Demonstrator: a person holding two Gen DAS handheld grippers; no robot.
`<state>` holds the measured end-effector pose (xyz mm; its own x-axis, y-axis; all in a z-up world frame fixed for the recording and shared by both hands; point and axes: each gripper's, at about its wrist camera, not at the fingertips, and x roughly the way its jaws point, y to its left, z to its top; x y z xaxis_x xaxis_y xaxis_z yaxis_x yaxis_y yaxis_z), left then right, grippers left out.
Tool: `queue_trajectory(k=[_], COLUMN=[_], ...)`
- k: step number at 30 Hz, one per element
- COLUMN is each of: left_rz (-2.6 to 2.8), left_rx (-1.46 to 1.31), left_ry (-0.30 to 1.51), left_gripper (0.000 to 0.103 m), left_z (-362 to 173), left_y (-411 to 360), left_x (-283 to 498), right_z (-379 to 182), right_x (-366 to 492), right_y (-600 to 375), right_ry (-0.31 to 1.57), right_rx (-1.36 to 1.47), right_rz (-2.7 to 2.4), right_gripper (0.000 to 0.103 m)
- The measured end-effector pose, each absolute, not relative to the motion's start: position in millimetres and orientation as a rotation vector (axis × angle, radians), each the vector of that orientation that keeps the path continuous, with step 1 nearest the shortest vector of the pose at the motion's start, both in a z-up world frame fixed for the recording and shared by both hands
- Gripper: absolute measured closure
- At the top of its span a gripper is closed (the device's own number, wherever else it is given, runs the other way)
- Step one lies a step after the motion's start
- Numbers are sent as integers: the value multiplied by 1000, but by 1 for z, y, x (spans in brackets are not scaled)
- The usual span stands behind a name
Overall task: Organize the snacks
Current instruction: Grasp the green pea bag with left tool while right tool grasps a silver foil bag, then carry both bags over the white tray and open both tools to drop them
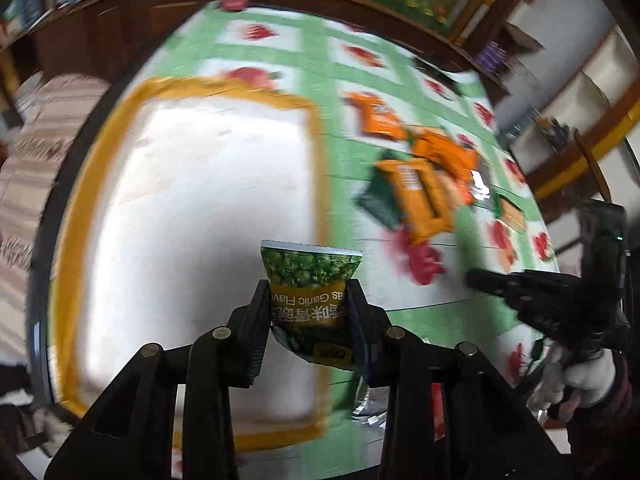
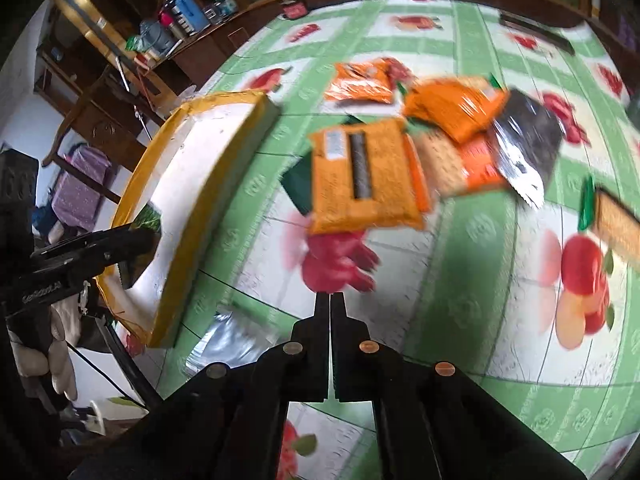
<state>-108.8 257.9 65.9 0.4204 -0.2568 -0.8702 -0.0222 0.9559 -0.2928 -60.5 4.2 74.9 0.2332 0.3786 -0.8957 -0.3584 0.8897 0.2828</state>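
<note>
At the bottom centre of the left wrist view, the left gripper is clamping a green pea snack packet, its two black fingers pressing on the packet's sides. The packet is standing upright between them, printed with green peas and the words "Garlic Flav". A bit of crinkled silver foil is showing just below and right of the fingers.

Behind the packet, filling the left and middle of that frame, a white box with a yellow rim is sitting on the green checked tablecloth with red fruit prints. In the right wrist view the same box is lying at the left of the frame, and the left gripper is reaching in over it from the left edge with the packet's green end just showing.

At the bottom centre of the right wrist view, the right gripper is pointing down at the cloth with its jaws fully together and nothing between them. In the left wrist view it is reaching in from the lower right, carried by a hand in a white glove.

Farther out, a blurred pile of orange snack packets is lying on the cloth at mid frame, with a dark foil packet at its right and a separate biscuit packet at the right edge. A small red jar is standing at the cloth's far edge, upper centre.
</note>
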Motion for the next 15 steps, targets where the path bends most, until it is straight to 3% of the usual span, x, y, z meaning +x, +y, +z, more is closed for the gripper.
queue_trajectory(k=[1, 3, 4, 5, 15], left_rz=[-136, -116, -107, -104, -118], left_rx=[-288, -297, -305, -313, -329], left_ry=[1133, 1131, 1132, 1133, 1113], left_gripper=[69, 69, 69, 69, 69], left_z=[64, 61, 58, 57, 60], left_y=[267, 281, 289, 294, 320], left_x=[-112, -119, -122, -124, -130], right_z=[75, 74, 73, 73, 51], right_x=[-61, -67, -70, -75, -120], right_y=[8, 13, 16, 19, 67], right_ry=[1237, 1237, 1239, 1238, 1505], right_rx=[11, -19, -39, -56, 101], right_rz=[511, 519, 509, 495, 540], right_gripper=[94, 70, 42, 32, 34])
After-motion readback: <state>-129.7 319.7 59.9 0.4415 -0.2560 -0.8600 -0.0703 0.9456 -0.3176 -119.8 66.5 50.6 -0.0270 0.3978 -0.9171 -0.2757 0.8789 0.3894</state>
